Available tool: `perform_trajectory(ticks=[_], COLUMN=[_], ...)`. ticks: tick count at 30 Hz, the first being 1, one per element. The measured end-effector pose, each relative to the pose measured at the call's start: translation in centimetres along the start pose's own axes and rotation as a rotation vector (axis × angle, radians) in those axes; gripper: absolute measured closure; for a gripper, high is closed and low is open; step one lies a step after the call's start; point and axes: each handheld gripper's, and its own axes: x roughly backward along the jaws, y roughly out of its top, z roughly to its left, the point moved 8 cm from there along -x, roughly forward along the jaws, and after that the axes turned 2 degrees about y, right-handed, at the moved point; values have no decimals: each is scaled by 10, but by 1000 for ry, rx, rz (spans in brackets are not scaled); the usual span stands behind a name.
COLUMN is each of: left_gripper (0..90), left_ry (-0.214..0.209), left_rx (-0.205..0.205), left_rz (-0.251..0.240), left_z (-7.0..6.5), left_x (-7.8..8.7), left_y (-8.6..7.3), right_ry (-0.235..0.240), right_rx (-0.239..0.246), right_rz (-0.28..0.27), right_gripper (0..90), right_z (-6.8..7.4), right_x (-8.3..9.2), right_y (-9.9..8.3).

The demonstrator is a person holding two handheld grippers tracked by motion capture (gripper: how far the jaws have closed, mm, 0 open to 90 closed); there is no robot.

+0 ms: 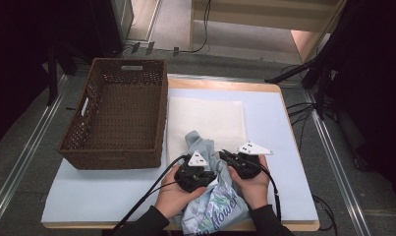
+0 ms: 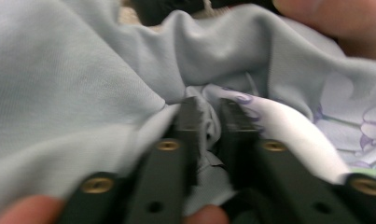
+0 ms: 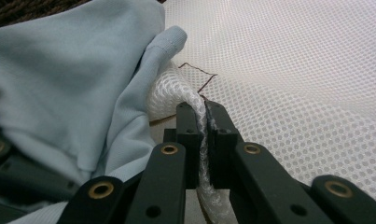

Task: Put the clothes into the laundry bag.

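Note:
A light blue garment with a flower print lies bunched at the table's front, partly over a white mesh bag. My left gripper sits on the garment's left side. In the left gripper view, its jaws are shut on a pinched fold of the blue garment. My right gripper is just right of it. The right gripper view shows it shut on a rolled edge of the mesh bag, with the garment bulging against that edge on the left.
An empty brown wicker basket stands on the table's left half, close to the mesh bag. A pale blue mat covers the tabletop. Cables trail from both grippers toward the front edge. Dark stands and floor cables lie beyond the right side.

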Motion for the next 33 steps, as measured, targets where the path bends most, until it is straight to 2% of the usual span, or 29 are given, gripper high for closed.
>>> perform_trajectory(ticks=[3,5,6,8,10,12,13,15,17,19,21,24,25,27,29,32,33], left_gripper=[557,493,483,455,420,367,346,341,394,515,643,812,829,844,850,851,849], left_ry=[37,109,165,257,333,352,359,366,334,297,273,241,222,158,116,59,53], left_rx=[16,11,10,20,35,48,54,52,68,82,64,38,28,-5,-45,-43,-45], left_rz=[-92,-143,-171,-191,-189,-161,-127,-99,-72,-31,12,18,7,-2,11,36,63], left_z=[4,12,18,28,39,45,47,50,50,49,48,41,36,25,15,7,7], left_x=[15,26,31,36,37,32,26,20,14,9,5,4,4,3,-1,-10,-12], left_y=[11,18,22,24,23,20,17,13,10,7,5,5,7,8,7,5,3], right_ry=[3,3,2,2,5,4,4,3,6,8,7,7,6,7,6,5,5], right_rx=[1,0,-2,2,0,-1,0,1,2,1,2,8,2,1,0,-2,-1], right_rz=[-6,-6,-6,-6,-7,-7,-7,-5,-3,-2,2,5,4,-3,-4,-4,-7], right_gripper=[862,862,862,862,862,862,862,862,862,862,862,862,862,862,862,862,862], right_z=[-1,-1,-1,-1,0,0,0,0,0,0,0,1,1,0,0,1,1], right_x=[1,1,1,1,1,1,1,1,1,0,0,0,0,0,0,0,0], right_y=[1,1,1,1,1,2,2,1,1,1,0,0,0,1,1,1,2])
